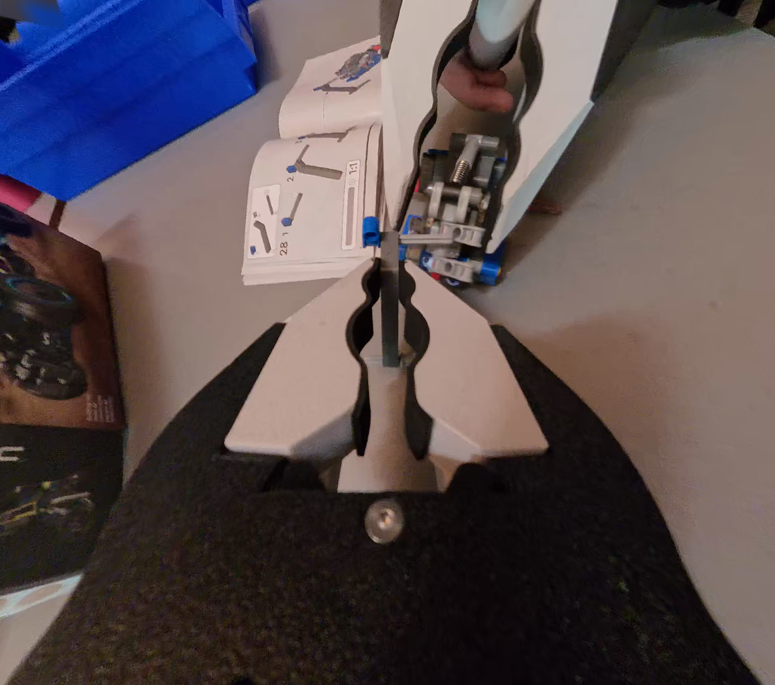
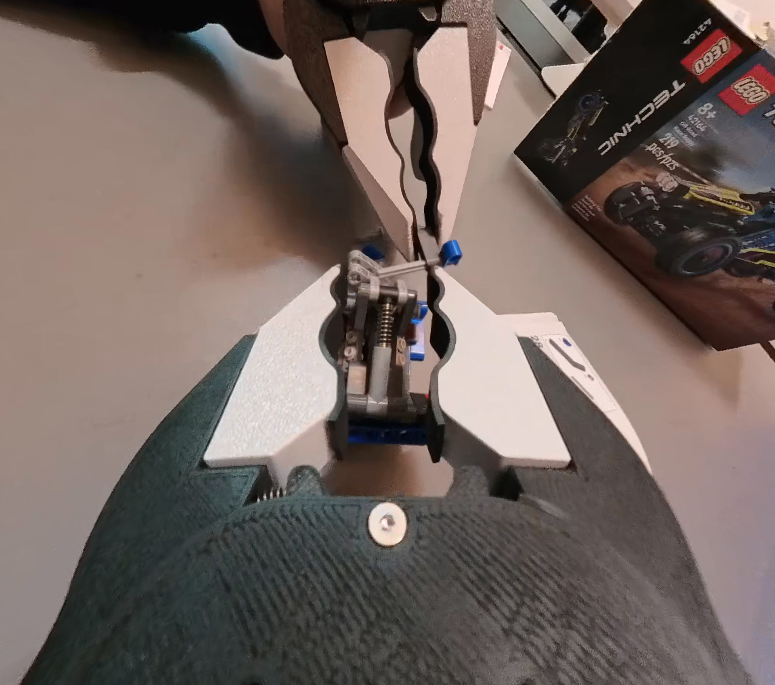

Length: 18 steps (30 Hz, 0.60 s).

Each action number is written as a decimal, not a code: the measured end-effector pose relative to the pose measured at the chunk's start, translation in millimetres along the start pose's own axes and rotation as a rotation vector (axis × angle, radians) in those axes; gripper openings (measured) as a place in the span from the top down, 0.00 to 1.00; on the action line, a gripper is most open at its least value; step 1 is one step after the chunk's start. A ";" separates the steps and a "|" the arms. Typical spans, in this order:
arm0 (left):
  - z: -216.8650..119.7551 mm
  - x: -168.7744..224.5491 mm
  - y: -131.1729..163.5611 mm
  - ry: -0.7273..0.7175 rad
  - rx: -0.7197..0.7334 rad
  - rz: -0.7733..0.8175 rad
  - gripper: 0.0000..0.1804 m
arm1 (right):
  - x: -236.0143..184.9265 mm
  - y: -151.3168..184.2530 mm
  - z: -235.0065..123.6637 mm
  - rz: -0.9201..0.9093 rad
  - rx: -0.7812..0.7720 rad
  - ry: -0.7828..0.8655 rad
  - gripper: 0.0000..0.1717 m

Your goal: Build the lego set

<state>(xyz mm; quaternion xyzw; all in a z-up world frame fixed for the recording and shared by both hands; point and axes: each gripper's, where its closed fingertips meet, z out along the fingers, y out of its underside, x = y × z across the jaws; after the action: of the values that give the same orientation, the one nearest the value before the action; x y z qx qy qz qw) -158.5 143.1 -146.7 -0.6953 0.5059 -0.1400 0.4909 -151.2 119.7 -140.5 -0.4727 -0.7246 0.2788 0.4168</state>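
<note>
My left gripper is shut on a thin dark grey beam that stands edge-on between its pads. The beam's far end sits on a grey axle with a blue end piece. The axle sticks out of a grey and blue brick-built assembly with a metal spring. My right gripper is shut on that assembly, which lies lengthwise between its fingers. In the right wrist view the left gripper comes from the far side, with the beam and the blue end piece at its tips.
An open instruction booklet lies on the grey table left of the assembly. Blue bins stand at the back left. The set's box stands to the right in the right wrist view. A hand holds the right gripper. Less than 4 cm separates the two grippers' tips.
</note>
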 end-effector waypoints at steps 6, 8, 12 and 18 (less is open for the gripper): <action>1.8 -2.8 -1.3 -0.036 0.006 0.104 0.97 | 4.0 4.6 0.9 -0.013 0.005 0.038 0.81; -0.6 -9.1 -0.9 -0.054 -0.002 0.111 0.97 | 5.3 4.1 1.3 -0.011 0.009 0.043 0.81; 0.2 -14.7 -8.9 -0.063 0.062 0.127 0.97 | 11.1 5.7 1.4 0.026 0.011 0.069 0.81; 11.5 -23.4 -8.9 -0.089 0.041 0.217 0.97 | 28.4 6.3 -4.7 0.115 0.039 0.163 0.83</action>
<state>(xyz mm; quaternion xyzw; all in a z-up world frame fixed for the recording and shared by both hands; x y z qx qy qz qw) -156.1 169.1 -137.8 -0.6318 0.5529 -0.0652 0.5393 -150.0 148.3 -133.5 -0.5264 -0.6546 0.2769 0.4666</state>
